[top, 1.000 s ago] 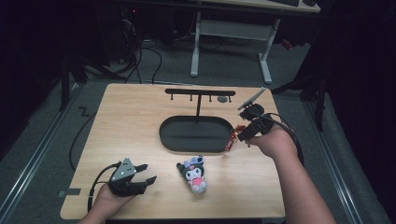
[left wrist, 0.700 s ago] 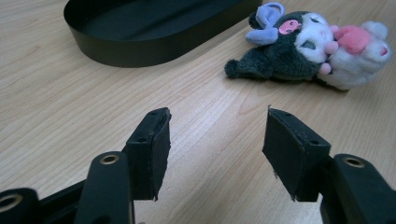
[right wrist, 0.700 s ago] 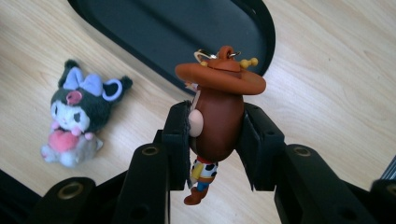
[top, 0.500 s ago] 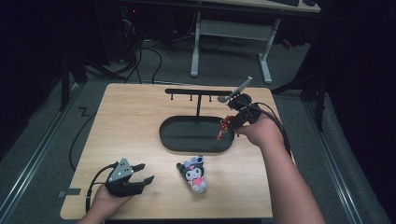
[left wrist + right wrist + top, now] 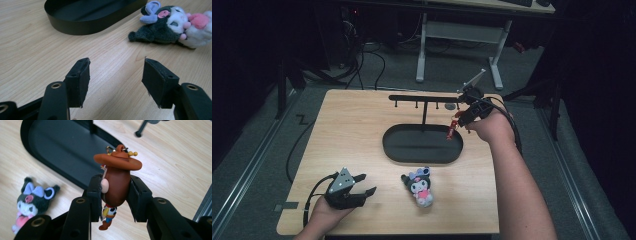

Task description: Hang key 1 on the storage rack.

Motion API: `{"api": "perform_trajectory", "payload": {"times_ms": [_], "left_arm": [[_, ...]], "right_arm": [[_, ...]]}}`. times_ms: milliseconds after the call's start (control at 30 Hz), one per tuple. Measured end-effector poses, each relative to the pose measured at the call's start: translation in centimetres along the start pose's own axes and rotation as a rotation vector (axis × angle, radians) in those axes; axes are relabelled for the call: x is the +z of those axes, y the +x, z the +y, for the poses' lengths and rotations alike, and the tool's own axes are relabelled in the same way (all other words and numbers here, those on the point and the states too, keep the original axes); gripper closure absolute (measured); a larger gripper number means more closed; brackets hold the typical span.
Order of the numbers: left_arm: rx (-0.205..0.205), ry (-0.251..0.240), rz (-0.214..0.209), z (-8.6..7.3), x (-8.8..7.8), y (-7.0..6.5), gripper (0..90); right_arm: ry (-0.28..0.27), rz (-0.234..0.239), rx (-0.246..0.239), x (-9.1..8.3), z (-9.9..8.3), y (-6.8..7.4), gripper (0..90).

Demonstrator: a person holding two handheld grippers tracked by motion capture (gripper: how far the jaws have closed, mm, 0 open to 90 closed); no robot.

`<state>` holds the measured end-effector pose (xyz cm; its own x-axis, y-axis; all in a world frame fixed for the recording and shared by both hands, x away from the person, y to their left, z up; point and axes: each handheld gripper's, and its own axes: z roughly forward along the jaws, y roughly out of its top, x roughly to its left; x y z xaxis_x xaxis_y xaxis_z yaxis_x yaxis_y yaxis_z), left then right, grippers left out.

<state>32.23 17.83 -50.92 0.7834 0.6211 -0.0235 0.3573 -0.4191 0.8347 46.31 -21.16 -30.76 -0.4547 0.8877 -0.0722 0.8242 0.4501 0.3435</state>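
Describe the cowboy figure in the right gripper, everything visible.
The cowboy figure is a small keychain toy, seemingly moulded plastic or rubber: wide brown hat, brown head seen from behind, one pale ear, cow-print vest, a brown boot below. A metal ring and beaded chain sit on the hat top. The right gripper clamps its head between both pads, holding it upright. In the high view it hangs above the right end of the black tray, below the hook rack.

Overhead forward-down — two close jaw-level views
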Motion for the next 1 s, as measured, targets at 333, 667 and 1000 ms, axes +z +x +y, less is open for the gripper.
{"api": "perform_trajectory", "payload": {"times_ms": [333,667,1000], "left_arm": [[0.008,0.011,0.001,-0.1,0.2,-0.2,39.6],[-0.004,-0.002,0.004,-0.1,-0.1,0.1,40.2],[0.005,-0.003,-0.003,-0.1,-0.1,-0.2,40.4]], "right_arm": [[-0.022,-0.012,0.033,-0.2,0.8,-1.7,66.2],[-0.044,-0.014,0.057,0.4,1.4,-2.0,66.3],[-0.061,-0.033,0.072,0.2,1.7,-2.2,66.2]]}}
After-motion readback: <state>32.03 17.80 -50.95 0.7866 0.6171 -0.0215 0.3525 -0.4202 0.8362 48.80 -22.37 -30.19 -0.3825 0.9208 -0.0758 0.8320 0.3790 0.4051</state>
